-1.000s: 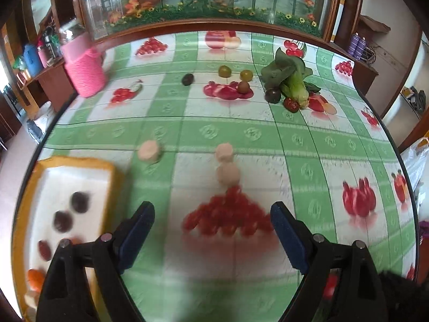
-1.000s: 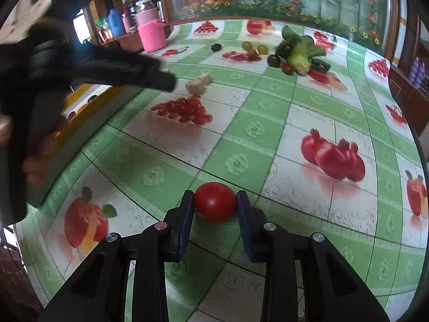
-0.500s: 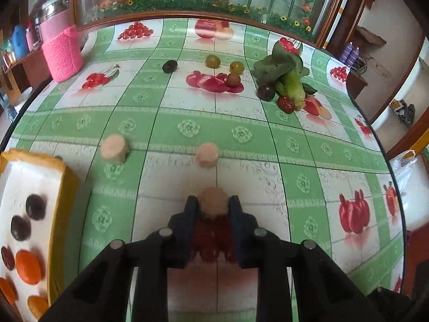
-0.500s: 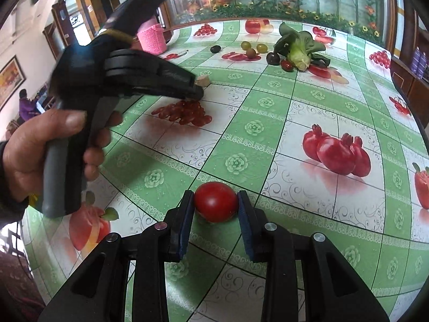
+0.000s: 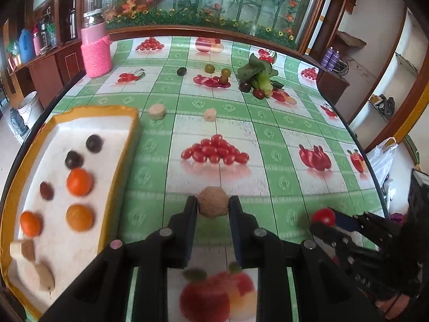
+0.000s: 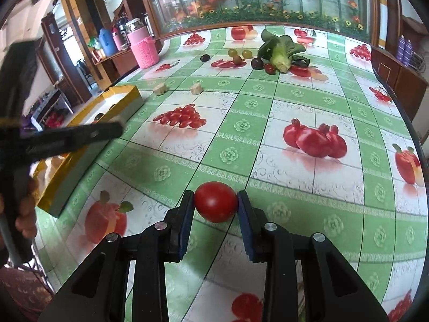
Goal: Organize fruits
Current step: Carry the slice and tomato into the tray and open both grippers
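Note:
My left gripper (image 5: pixel 213 201) is shut on a tan round fruit piece (image 5: pixel 213 207) and holds it above the tablecloth, just right of the yellow-rimmed white tray (image 5: pixel 118 158). The tray holds oranges (image 5: pixel 80 182), dark grapes (image 5: pixel 74 159) and tan pieces (image 5: pixel 22 249). My right gripper (image 6: pixel 215 200) is shut on a red tomato (image 6: pixel 215 203) over the near part of the table. The left wrist view shows that tomato (image 5: pixel 324 216) at lower right. In the right wrist view, the left gripper's dark body (image 6: pixel 67 138) crosses in front of the tray (image 6: pixel 126 95).
Two more tan pieces (image 5: pixel 156 111) (image 5: pixel 210 114) lie mid-table. Farther back are a dark grape (image 5: pixel 181 71), green fruits (image 5: pixel 209 68), a leafy vegetable (image 5: pixel 261 76) and a pink knitted jar (image 5: pixel 96 53). The table edge curves away on the right. The cloth carries printed fruit pictures.
My left gripper closed on the nearest tan piece, lifted it and drew back toward the near edge beside the tray. The right gripper kept the tomato and hardly moved.

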The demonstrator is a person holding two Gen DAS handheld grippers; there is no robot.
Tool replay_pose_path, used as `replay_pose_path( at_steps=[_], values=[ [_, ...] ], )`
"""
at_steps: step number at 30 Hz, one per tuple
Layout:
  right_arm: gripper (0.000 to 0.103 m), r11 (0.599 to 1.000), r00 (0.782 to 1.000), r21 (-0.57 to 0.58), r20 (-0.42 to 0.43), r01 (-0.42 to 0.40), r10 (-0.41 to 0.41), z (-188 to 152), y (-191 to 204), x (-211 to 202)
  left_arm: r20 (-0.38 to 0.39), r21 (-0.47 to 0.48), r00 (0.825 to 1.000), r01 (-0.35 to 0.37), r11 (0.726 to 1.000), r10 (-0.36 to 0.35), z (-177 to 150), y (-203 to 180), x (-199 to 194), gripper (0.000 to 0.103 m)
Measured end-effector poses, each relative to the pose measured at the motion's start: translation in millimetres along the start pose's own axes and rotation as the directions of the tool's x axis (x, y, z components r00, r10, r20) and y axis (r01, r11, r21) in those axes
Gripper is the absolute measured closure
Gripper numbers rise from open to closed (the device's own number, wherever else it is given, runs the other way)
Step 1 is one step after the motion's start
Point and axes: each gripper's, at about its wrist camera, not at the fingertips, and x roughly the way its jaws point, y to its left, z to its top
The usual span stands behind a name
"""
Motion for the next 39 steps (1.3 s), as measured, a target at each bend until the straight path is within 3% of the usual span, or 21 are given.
replay_pose_path(
  at_steps=[8, 15, 25, 34, 39],
  values=[
    [0.071, 1.0, 0.999, -0.004, -0.039, -0.012, 0.012, -13.3, 18.8, -0.8, 0.031, -0.058, 1.0, -0.005, 0.998, 0.007, -25.0, 20.4, -33.6, 0.076],
    [0.071, 0.998, 0.998, -0.036, -0.038, -0.045, 0.044, -3.2, 46.4, 0.6, 0.057, -0.106, 0.998, -0.028, 0.994, 0.034, -37.2, 46.0, -54.7, 0.076],
    [0.071, 0.983, 0.992, -0.128, -0.033, -0.129, 0.125, 30.1, 108.6, 10.9, 0.082, -0.199, 0.991, -0.087, 0.976, 0.105, -49.7, 105.6, -83.6, 0.077],
    [0.071, 0.961, 0.979, -0.187, -0.04, -0.205, 0.201, 69.1, 156.2, 27.0, 0.076, -0.245, 0.972, -0.197, 0.949, 0.221, -63.7, 159.9, -105.8, 0.077],
    [0.071, 0.95, 0.975, -0.219, -0.053, -0.223, 0.216, 93.0, 176.1, 43.1, 0.058, -0.25, 0.971, -0.213, 0.945, 0.234, -66.4, 174.1, -104.9, 0.077]
  ],
)
